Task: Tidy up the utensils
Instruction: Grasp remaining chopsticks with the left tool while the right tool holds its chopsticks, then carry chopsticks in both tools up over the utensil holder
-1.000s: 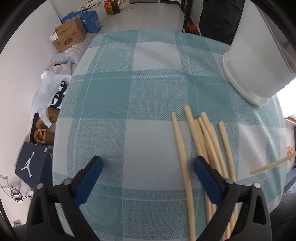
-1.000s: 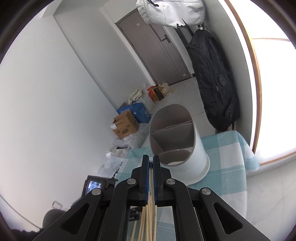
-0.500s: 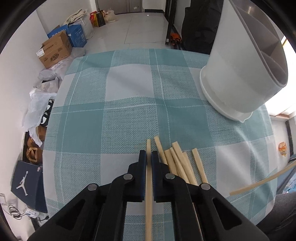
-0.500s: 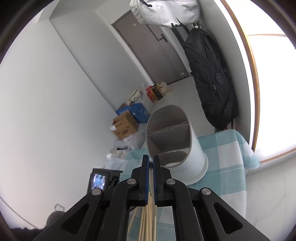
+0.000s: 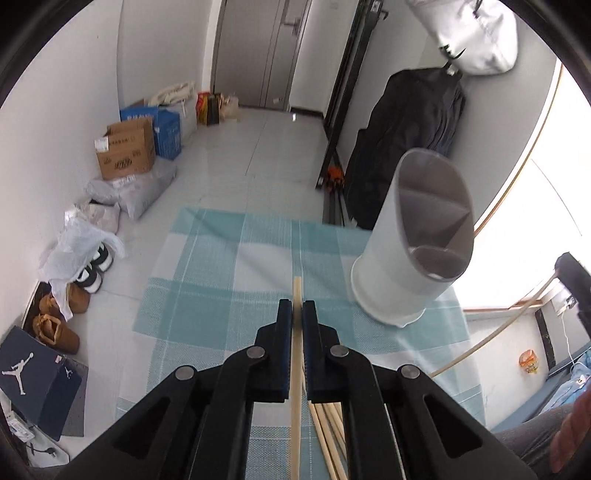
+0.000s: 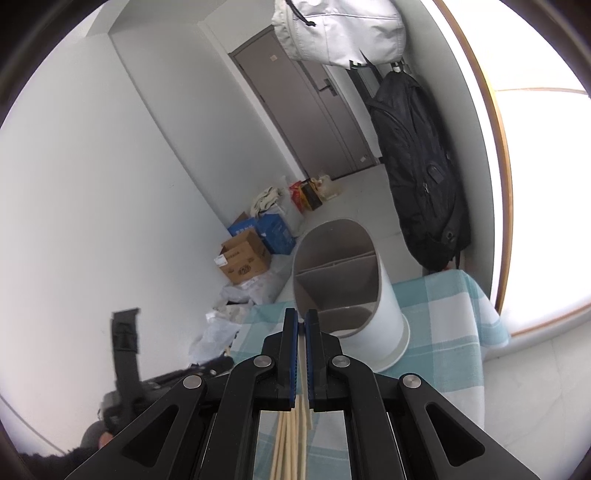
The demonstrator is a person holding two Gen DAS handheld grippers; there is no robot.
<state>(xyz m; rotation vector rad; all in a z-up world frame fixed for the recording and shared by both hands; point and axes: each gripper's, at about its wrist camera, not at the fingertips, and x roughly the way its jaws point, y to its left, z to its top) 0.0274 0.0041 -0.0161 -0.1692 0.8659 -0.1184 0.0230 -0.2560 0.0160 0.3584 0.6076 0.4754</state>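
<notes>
Left wrist view: left gripper (image 5: 297, 314) is now pinched on one chopstick (image 5: 295, 387); a second ago its jaws were spread over the pile on the table (image 5: 207, 280). It has since lifted and tilted up, so the door (image 5: 266, 48) and floor (image 5: 255, 147) show where only cloth did. Remaining chopsticks (image 5: 328, 424) lie on the check cloth under the gripper. Holder (image 5: 413, 240), white with grey dividers, stands ahead-right on the table, compartments look empty.

Right wrist view barely changed: right gripper (image 6: 301, 325) pressed together on a chopstick (image 6: 302, 373), tip towards the holder (image 6: 354, 291). Loose chopsticks (image 6: 288, 443) on the cloth below.

Room: boxes (image 5: 125, 147), bags and shoes (image 5: 92, 266) along the left wall, black backpack (image 5: 417, 129) and white bag (image 5: 476, 33) hanging right.
</notes>
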